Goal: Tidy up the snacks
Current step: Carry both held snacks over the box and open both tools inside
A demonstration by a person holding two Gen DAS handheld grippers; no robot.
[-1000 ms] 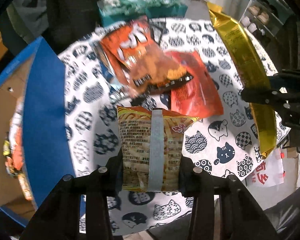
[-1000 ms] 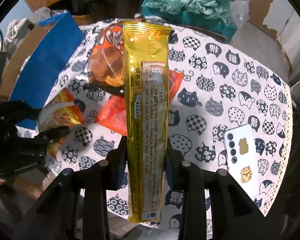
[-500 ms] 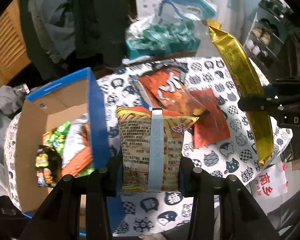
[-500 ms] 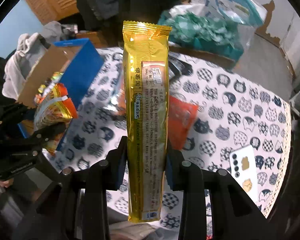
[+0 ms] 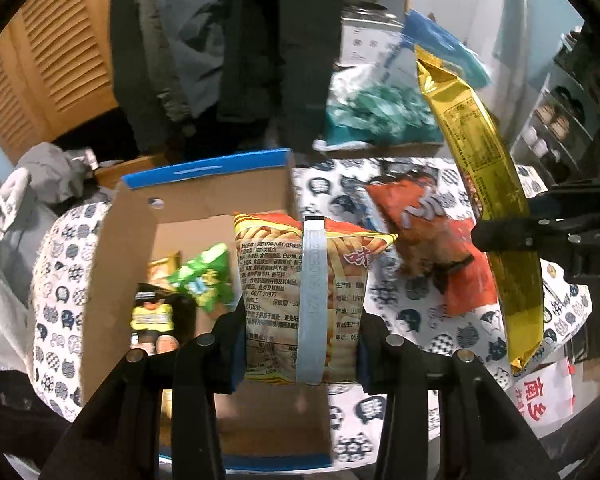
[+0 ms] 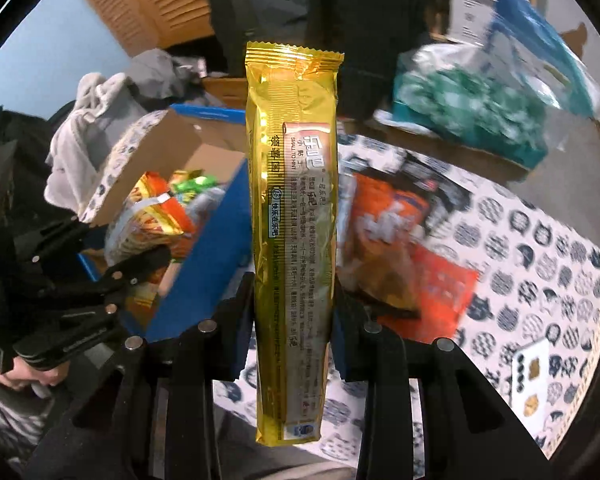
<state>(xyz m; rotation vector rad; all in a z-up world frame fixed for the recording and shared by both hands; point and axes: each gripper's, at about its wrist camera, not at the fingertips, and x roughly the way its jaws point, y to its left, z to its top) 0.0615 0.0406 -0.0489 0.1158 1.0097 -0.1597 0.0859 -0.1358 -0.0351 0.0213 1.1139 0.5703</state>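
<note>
My left hand-held gripper is clamped across the lower half of the striped chip bag, which stands upright between the jaws, long axis running straight out from the fingers. My right hand-held gripper is closed on the gold wafer pack, gripped a little below its middle, the pack likewise upright, with its top and bottom ends both free.

Outward from the left hand-held gripper: the open cardboard box lies directly ahead and slightly to the left, below the chip bag. The bag's lower edge appears to hang over the box's right half, close to its blue-edged right wall. Inside the box I see a green packet and a dark packet with a yellow label, both toward the left side, leaving bare floor on the right.

From the right hand-held gripper the same box lies ahead and to the left, beyond its blue side wall. The left gripper is plainly the nearer of the two to the opening.

On the counter, right of the box, an orange snack bag lies over a flat red packet; a phone rests near the right edge.

Judgement: the chip bag should go in first, lowered into the right half of the box; the gold pack must travel left over the blue wall, and its length suggests laying it along the box.
</note>
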